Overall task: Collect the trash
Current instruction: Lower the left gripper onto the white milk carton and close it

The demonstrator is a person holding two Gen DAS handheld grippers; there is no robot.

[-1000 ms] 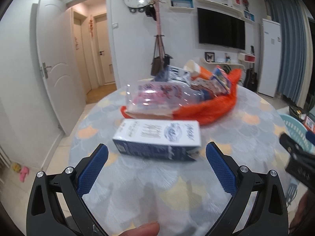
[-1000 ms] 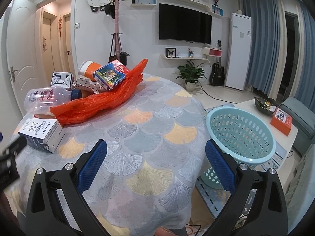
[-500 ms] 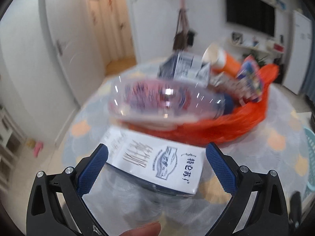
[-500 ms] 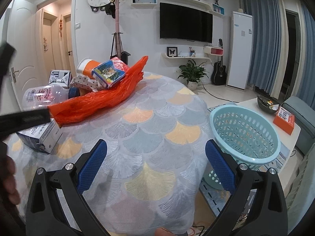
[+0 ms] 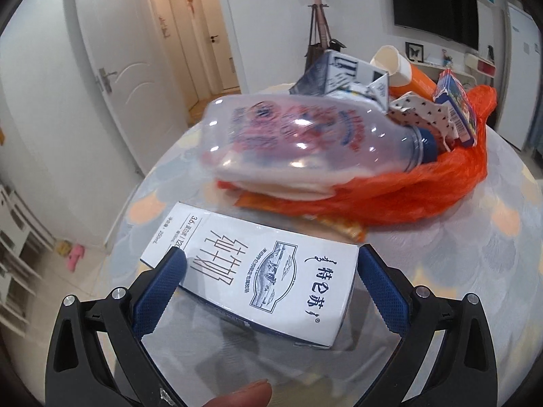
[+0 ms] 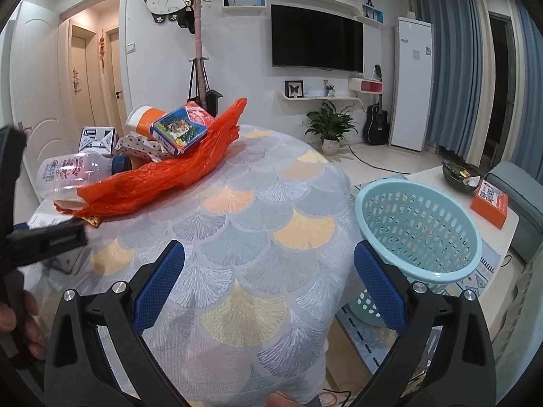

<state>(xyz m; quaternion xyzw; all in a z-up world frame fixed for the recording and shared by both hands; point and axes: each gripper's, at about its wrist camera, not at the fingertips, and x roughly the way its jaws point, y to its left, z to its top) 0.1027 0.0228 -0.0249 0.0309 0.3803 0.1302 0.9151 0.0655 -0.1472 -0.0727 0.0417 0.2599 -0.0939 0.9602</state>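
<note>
Milk carton lies flat btwn wide-spread left fingers, long axis 10-to-4 o'clock; right gripper wide too, empty, farther off.

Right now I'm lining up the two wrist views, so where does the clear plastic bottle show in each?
Left wrist view: the clear plastic bottle lies on its side at upper centre, blue cap to the right, beyond the milk carton.
Right wrist view: the bottle sits at the far left edge, cap to the right.
Shared landmark: the orange plastic bag beside it.
</note>
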